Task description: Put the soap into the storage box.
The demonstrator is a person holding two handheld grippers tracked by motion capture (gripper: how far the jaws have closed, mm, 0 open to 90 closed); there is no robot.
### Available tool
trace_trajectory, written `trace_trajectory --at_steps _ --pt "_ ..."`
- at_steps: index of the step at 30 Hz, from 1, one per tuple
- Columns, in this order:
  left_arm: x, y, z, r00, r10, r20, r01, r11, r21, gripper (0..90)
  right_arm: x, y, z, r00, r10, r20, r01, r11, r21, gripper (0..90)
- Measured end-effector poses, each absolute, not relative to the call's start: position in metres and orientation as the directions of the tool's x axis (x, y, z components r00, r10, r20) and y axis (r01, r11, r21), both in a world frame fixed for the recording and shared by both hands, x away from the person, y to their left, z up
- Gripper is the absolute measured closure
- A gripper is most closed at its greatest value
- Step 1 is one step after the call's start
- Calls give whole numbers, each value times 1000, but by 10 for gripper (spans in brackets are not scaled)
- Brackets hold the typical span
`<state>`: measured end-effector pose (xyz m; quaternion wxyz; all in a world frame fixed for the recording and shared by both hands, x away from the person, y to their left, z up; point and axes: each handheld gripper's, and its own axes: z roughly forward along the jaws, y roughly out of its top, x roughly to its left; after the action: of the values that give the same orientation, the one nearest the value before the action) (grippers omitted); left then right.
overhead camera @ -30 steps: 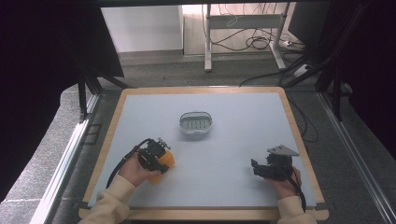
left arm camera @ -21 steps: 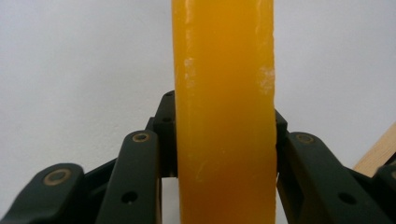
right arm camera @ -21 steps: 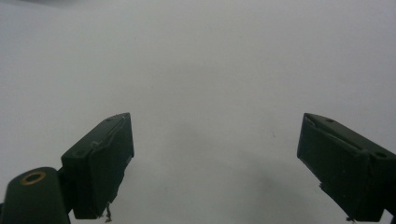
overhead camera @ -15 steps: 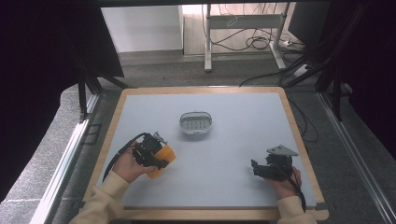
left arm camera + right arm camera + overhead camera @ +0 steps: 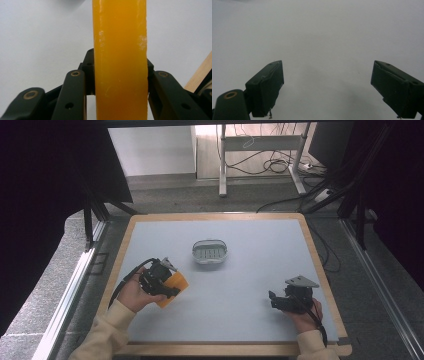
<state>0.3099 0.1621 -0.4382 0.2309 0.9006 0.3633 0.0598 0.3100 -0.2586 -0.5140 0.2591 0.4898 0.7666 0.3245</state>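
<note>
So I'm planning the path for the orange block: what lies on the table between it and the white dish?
Nothing: in the high view only bare table lies between the orange block, clamped in the left claw, and the white dish.

No legible text, labels, brands, numbers or signs on any surface in the high view, the left gripper view or the right gripper view.
</note>
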Motion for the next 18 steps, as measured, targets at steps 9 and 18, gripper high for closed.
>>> trace_trajectory --at_steps 9,18 --pt "317 161 -433 745 665 -50 610 -651 452 616 310 -259 -513 -387 919 -77 579 307 755 119" --pt "327 159 -424 762 646 -46 589 -662 464 617 310 -259 -514 -389 917 -82 578 313 753 120"
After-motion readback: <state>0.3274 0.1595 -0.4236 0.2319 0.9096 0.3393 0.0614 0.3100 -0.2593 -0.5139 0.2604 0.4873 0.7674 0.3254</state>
